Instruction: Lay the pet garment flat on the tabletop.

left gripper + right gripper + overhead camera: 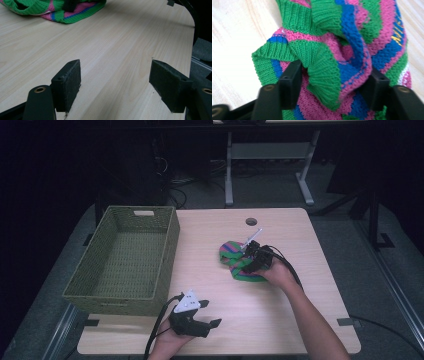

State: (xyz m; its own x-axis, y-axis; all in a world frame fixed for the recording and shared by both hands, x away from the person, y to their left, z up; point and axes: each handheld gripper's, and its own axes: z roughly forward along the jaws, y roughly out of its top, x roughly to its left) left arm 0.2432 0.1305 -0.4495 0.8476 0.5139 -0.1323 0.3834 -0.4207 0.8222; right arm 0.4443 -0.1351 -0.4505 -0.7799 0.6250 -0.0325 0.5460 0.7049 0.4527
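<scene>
High view: a person works at a pale wooden counter (280, 320), the right tool (254, 261) lowered onto a bunched knitted garment (235, 260) striped green, pink and blue, which lies near the counter's middle, right of centre. The right gripper view shows the garment's folds (329, 75) bulging between the two jaws, which flank the cloth on either side; whether the pads already pinch it cannot be told, so the pickup looks begun but not complete. The left tool (192, 317) rests near the counter's front edge, its jaws wide apart over bare wood (112, 62) with nothing between them. An empty woven basket (107, 292) stands on the left side of the counter, well apart from the garment; if that is the destination, lifting and carrying the knit across remains. Nothing lies on the wood between garment and basket. Beyond, table legs (229, 170) and cables (180, 195) sit on a dark floor.
</scene>
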